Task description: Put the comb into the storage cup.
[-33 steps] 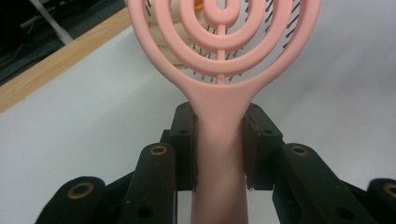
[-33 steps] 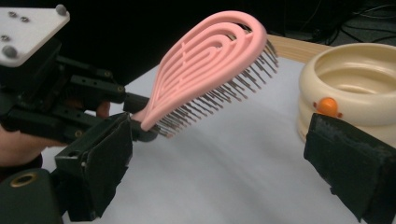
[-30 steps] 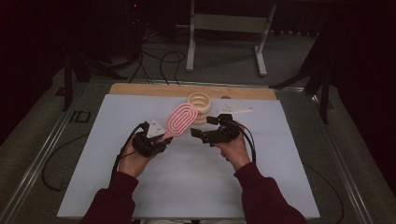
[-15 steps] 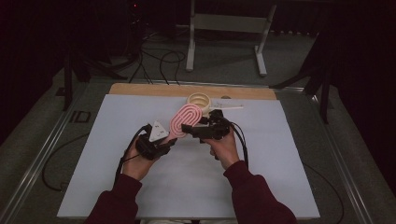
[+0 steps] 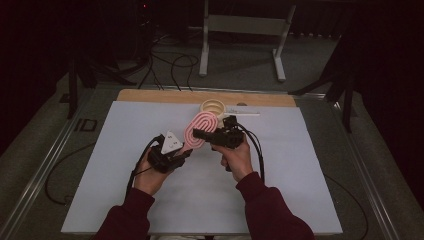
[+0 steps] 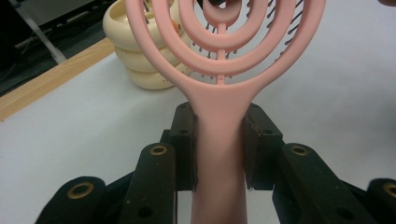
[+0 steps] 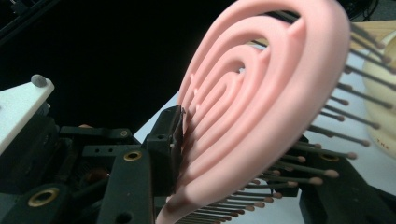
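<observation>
Presently, at the worktop:
Left tool (image 5: 186, 151): clenched on the handle of the pink hairbrush (image 5: 200, 128); in the left gripper view both black jaws press the handle's sides (image 6: 218, 140), the brush head rising upward out of frame.
Right tool (image 5: 197, 134): jaws set either side of the brush head; in the right gripper view one jaw lies against the ringed back (image 7: 252, 102) and the other sits among the bristles on the far side. Whether it truly pinches the head, cannot tell.
Hairbrush: pink, open concentric-loop head, dark bristles with rounded tips; held up off the worktop between the two tools, near mid-worktop, handle toward the person's left hand (image 5: 150, 172).
Right hand (image 5: 236, 159): wrapped round the right tool's body, cable looping off to its side.
Cream ribbed holder (image 5: 213, 107): stands beyond the brush, near the worktop's far wooden edge; stacked rounded rings visible in the left gripper view (image 6: 140, 56).
Worktop (image 5: 120, 150): covered in a pale sheet.
Sleeves: dark red, entering from the near edge.
</observation>
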### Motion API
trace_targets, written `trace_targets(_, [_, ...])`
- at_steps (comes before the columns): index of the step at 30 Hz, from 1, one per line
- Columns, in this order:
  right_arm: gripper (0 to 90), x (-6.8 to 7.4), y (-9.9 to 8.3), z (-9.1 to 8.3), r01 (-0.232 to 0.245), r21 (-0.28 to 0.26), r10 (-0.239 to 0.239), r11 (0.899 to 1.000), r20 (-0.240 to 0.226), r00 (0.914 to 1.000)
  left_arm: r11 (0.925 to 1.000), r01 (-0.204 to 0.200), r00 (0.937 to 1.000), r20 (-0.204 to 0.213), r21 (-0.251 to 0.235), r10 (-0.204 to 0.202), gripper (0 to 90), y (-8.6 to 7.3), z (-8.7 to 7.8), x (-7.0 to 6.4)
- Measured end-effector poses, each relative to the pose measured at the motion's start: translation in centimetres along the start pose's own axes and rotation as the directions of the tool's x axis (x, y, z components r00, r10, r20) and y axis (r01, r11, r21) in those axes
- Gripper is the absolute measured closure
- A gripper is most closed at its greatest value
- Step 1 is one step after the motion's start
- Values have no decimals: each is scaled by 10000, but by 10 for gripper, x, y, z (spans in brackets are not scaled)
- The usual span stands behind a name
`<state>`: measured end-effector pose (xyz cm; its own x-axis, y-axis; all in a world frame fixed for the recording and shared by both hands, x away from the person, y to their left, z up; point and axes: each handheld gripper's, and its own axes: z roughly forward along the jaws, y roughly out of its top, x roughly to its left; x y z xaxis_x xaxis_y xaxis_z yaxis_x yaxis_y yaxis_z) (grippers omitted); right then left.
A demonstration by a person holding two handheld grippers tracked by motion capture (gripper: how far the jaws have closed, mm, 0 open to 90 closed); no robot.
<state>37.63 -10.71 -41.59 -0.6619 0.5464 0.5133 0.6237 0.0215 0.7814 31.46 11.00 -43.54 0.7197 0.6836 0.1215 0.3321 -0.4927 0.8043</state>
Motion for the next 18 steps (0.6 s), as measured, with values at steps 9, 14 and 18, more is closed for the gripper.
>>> trace_targets(9, [619, 2, 0, 1, -142, 67, 146, 9999, -637, 9979, 10000, -38, 10000, 7, -61, 38, 698, -2, 3, -1])
trace_targets(14, [631, 8, 0, 1, 176, 95, -168, 9998, -735, 9972, 10000, -10, 10000, 89, -58, 10, 698, -3, 4, 0])
trace_targets(18, [634, 11, 0, 1, 376, 54, -371, 9993, -691, 9969, 9999, -29, 10000, 74, -125, 30, 697, -3, 3, 0])
